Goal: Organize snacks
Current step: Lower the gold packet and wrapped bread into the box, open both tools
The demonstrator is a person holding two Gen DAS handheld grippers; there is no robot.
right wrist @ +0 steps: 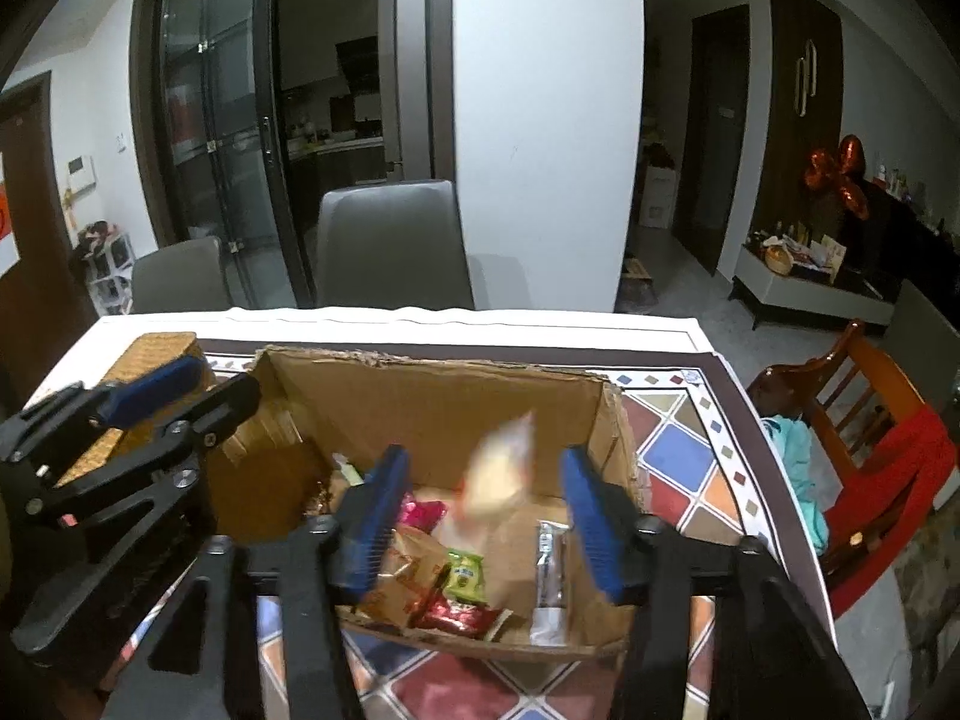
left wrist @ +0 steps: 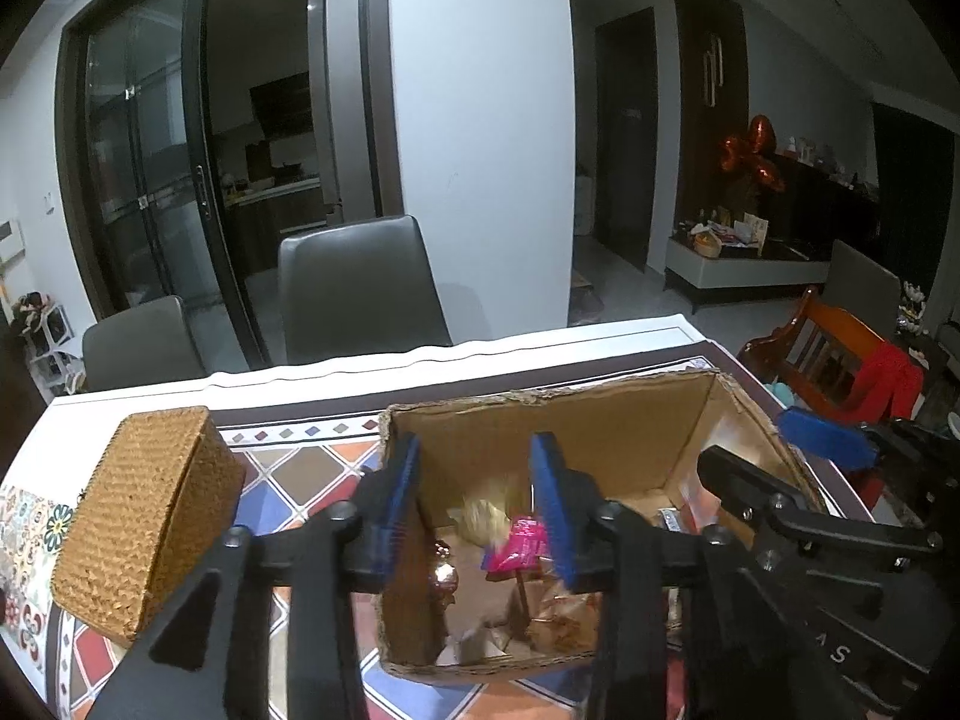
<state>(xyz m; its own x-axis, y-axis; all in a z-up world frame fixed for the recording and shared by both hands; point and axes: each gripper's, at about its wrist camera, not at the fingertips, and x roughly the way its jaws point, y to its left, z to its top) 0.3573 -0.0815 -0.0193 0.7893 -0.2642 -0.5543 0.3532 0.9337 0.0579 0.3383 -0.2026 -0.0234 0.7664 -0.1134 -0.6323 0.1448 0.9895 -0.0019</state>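
Observation:
An open cardboard box [left wrist: 600,432] [right wrist: 432,402] stands on the patterned tablecloth and holds several snacks. Among them are a pink packet [left wrist: 522,546], a green packet [right wrist: 465,576], a red packet [right wrist: 456,615] and a silver stick pack [right wrist: 552,576]. My left gripper [left wrist: 477,504] hangs open over the box's left part, with a blurred pale packet [left wrist: 486,516] below its gap. My right gripper [right wrist: 486,519] is open over the box's right part. A blurred pale packet [right wrist: 498,468] shows between its blue pads, touching neither. Each gripper also appears in the other's view, the right gripper [left wrist: 780,462] and the left gripper [right wrist: 180,405].
A woven lidded basket [left wrist: 150,522] [right wrist: 156,348] sits on the table left of the box. Two grey chairs [left wrist: 360,288] stand behind the table. A wooden chair [right wrist: 870,408] with red cloth stands at the right edge.

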